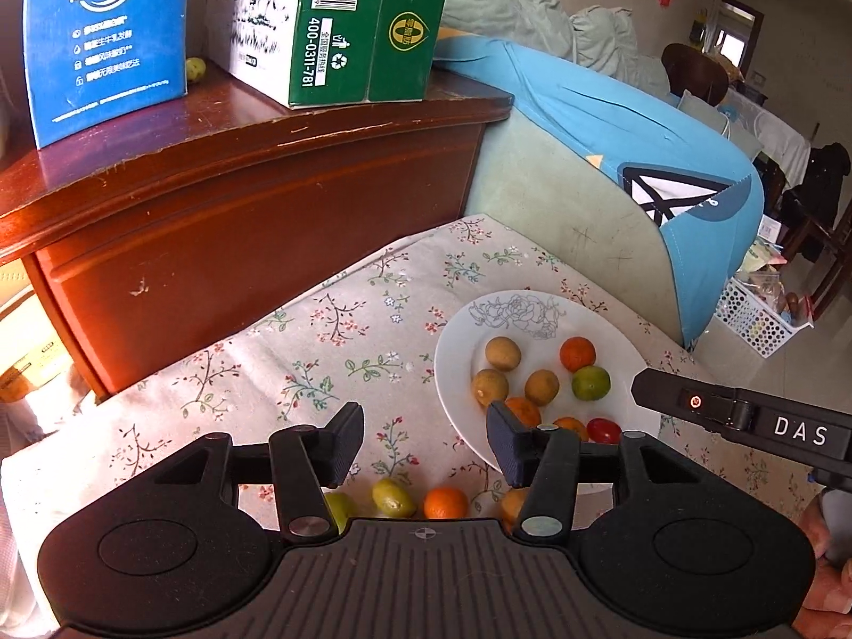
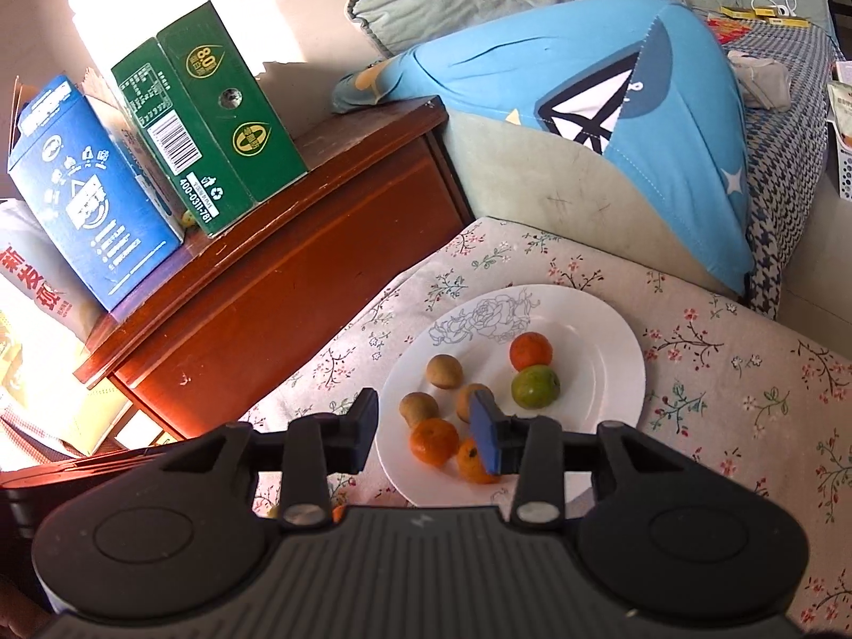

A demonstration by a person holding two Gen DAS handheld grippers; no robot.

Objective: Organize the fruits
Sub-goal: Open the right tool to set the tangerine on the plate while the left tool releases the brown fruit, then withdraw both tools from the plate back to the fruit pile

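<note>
Between picks: both tools empty, fruit split between plate and cloth

Nearest, by the surface's front edge, the left tool hangs part-open and empty above a loose orange and green fruit; the right tool, narrower, also holds nothing. Farther in, toward the far edge, the plate carries most fruit. Next likely: lower one tool onto a loose fruit and close.

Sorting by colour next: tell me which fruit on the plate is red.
The small red tomato-like fruit at the white plate's near edge; the rest are orange, green or brown.
</note>
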